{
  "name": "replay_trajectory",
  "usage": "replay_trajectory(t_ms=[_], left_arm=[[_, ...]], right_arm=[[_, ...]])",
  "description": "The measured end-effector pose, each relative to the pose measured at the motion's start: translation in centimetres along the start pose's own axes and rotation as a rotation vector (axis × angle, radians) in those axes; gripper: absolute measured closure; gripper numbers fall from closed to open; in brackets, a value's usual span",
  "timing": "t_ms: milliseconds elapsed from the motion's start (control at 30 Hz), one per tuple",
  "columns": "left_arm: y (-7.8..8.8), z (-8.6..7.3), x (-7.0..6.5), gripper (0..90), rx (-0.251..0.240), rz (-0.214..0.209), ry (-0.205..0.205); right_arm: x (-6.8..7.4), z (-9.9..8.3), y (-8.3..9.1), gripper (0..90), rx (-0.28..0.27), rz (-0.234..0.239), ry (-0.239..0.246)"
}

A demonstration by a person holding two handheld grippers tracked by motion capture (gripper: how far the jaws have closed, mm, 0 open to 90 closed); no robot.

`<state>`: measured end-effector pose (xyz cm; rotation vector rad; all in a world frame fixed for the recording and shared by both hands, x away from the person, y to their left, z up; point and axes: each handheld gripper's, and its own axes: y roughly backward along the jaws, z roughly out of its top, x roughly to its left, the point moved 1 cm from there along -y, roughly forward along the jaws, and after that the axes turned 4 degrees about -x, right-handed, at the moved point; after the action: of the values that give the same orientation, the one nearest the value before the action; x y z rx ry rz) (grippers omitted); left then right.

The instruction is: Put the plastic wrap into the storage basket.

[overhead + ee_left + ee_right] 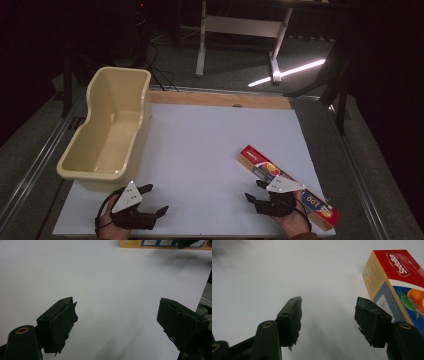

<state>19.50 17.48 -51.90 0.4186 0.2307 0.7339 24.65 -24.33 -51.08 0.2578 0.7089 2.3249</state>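
White table [200, 150] bears a cream tub [107, 130] and long box [290, 187]; both grippers' fingers gape, empty.

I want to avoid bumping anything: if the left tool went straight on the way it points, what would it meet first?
Mostly bare white table. Beyond it, the left tool, jaws open, faces the long box at the far edge, so the box would probably come first, though depth is hard to judge.

A cream tub [107, 130] stands on the white desk [200, 150]. The long box [290, 187] is red and yellow with an orange-fruit print. Both black tools carry grey plates.
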Motion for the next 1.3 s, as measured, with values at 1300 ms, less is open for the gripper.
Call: replay_trajectory(t_ms=[1300], left_arm=[[1.5, 0.2, 0.5, 15.6, -0.04, 0.033, -0.004]], right_arm=[[-2.9, 2.8, 2.5, 41.2, 0.105, -0.109, 0.077]])
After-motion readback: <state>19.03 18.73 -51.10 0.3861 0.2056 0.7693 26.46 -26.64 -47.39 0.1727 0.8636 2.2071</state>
